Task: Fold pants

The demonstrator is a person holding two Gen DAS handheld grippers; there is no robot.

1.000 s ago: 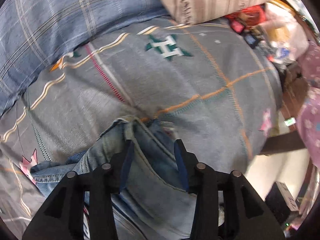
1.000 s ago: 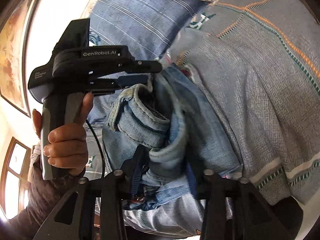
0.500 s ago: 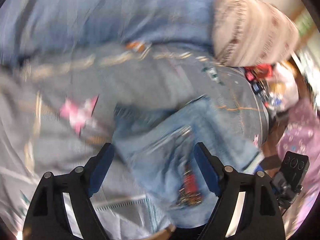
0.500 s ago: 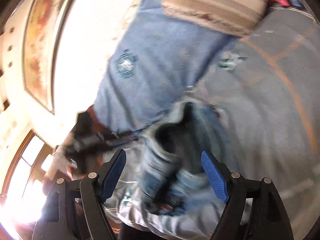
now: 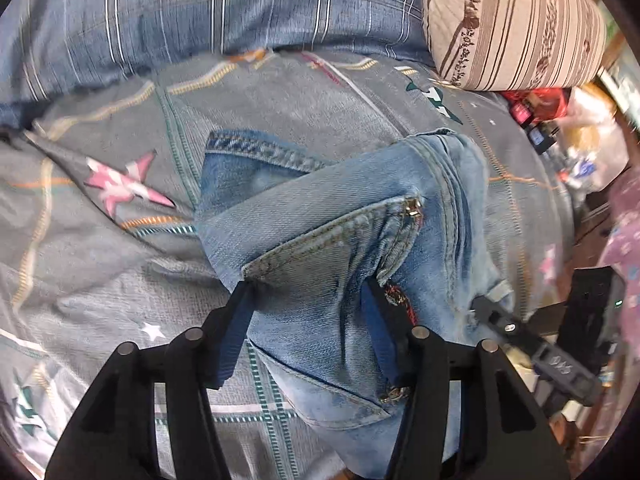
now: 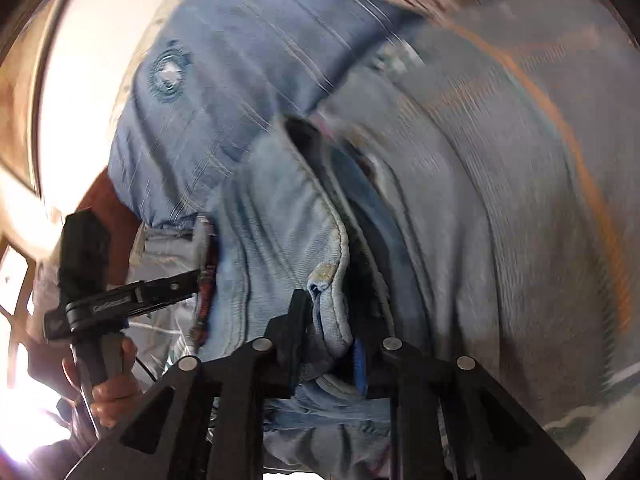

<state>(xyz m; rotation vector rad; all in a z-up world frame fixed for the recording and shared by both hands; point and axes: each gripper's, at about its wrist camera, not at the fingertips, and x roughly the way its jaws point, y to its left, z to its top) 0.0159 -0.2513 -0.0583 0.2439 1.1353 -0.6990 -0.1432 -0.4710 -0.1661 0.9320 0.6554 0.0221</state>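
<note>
The light blue jeans (image 5: 340, 216) lie folded in a bundle on a grey patterned bedspread (image 5: 280, 96). My left gripper (image 5: 308, 304) points down at the bundle's near end. Its jaws are closing on a wrinkled fold of denim by the zip pocket, and both pads touch it. My right gripper (image 6: 328, 332) is closing on a thick hemmed fold of the jeans (image 6: 280, 216), pinched tight between its pads. The left wrist view shows the right gripper's fingertips (image 5: 490, 314) at the bundle's right edge. In the right wrist view, a hand holds the left gripper's fingers (image 6: 176, 284) against the jeans.
A blue striped pillow (image 5: 200, 20) and a beige striped bolster (image 5: 520, 28) lie along the far side of the bed. Cluttered small items (image 5: 536, 112) sit past the bed's right edge. A bright wall and window frame (image 6: 24, 280) show at the left in the blurred right wrist view.
Both grippers held denim a second ago, then stood wide open and moving half a second ago. Now both have narrowed onto new folds. The left gripper has shifted to the bundle's near end.
</note>
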